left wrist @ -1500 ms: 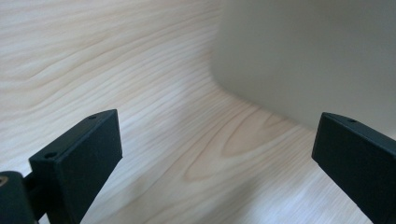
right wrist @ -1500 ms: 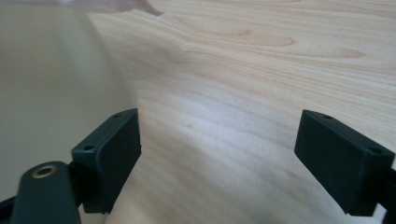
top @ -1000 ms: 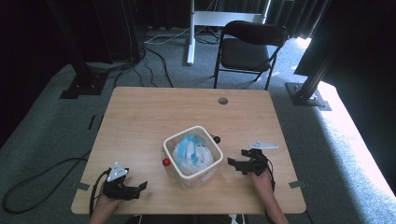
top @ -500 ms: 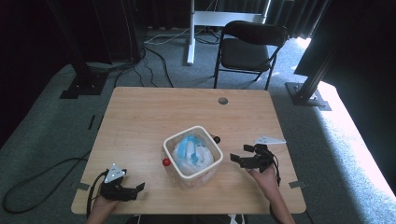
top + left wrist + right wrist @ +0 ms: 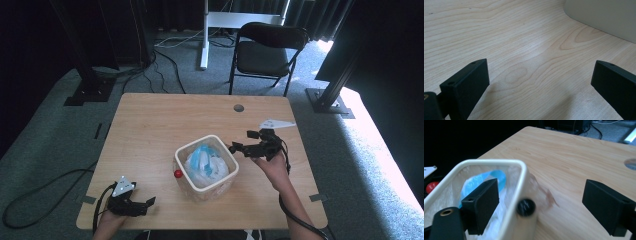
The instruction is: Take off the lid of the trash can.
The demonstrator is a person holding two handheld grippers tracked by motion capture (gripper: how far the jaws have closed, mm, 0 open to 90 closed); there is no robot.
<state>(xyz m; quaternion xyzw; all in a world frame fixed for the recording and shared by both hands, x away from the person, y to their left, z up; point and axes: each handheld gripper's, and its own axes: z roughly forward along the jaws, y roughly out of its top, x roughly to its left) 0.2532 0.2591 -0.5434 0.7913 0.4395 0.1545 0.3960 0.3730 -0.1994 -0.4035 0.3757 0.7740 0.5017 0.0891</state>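
High view: the right hand-held gripper [image 5: 248,141] has moved in from the surface's right edge to the bin [image 5: 206,167] mid-surface, jaws wide astride its rim. The left hand-held gripper [image 5: 141,205], also wide, rests near the front-left corner. A grab seems next.

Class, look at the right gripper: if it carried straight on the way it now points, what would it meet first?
Most likely the white bin's near rim. The right gripper, open, points at it in the high view, and in its own view that rim sits between the jaws. Depth is unclear.
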